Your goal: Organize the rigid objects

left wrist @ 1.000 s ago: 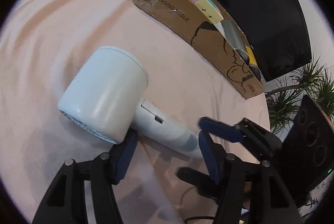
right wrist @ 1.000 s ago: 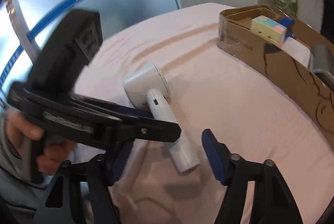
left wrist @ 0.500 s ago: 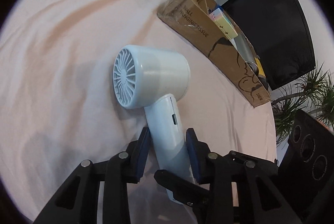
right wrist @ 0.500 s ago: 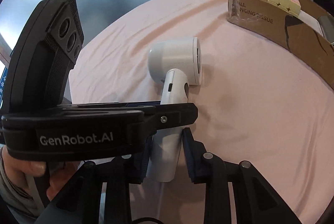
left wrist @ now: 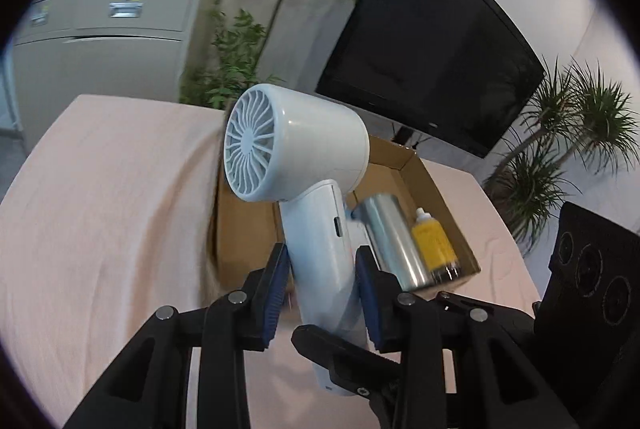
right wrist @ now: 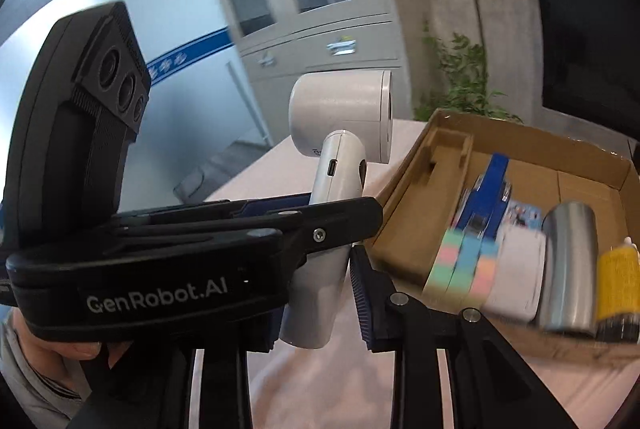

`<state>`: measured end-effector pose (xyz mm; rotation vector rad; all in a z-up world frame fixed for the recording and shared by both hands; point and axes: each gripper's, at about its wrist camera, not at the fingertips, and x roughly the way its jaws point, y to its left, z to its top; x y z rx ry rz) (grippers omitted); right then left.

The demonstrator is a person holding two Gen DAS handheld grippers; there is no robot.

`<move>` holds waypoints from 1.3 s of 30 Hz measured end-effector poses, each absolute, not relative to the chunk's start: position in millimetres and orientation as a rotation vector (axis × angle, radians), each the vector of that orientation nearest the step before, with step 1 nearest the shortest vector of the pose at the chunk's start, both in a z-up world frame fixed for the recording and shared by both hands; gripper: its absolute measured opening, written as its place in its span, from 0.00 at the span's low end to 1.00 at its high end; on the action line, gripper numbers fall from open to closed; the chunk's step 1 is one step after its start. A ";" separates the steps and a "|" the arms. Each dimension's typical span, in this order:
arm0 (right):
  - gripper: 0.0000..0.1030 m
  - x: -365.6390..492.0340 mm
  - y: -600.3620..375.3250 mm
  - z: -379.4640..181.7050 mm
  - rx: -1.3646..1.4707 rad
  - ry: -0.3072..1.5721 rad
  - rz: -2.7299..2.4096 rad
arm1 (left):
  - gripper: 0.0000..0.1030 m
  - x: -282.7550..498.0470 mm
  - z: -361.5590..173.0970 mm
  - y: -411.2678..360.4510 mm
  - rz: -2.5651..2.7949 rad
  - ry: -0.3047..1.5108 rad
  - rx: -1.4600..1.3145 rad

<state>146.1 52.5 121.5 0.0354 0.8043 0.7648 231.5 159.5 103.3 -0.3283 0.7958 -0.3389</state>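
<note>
A white hair dryer (left wrist: 298, 157) is held upright in the air above the pink tablecloth, its handle clamped by both grippers. My left gripper (left wrist: 320, 281) is shut on the handle, blue pads on either side. My right gripper (right wrist: 316, 289) is shut on the same handle lower down; the dryer (right wrist: 340, 117) shows there with the left gripper's body crossing in front. The open cardboard box (left wrist: 416, 169) lies just behind the dryer. It holds a silver cylinder (left wrist: 394, 241) and a yellow bottle (left wrist: 432, 241).
In the right wrist view the box (right wrist: 404, 189) also holds a pastel block stack (right wrist: 464, 261), a blue item (right wrist: 488, 197) and a white pack (right wrist: 520, 269). A black monitor (left wrist: 428, 41), plants and grey cabinets (left wrist: 108, 17) stand beyond the round table (left wrist: 100, 209).
Both grippers closed on the dryer's handle and lifted it off the table. The dryer now stands upright in the air near the box.
</note>
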 end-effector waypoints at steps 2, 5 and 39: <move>0.28 182.5 53.5 120.9 0.083 0.852 0.726 | 0.31 274.8 92.9 162.8 -0.377 0.846 -0.345; 0.28 237.5 53.5 100.6 0.141 0.985 0.672 | 0.32 332.0 60.3 167.5 -0.414 0.944 -0.386; 1.00 75.3 -129.5 121.7 -0.128 0.648 0.211 | 0.99 89.7 145.2 65.7 0.240 0.471 0.225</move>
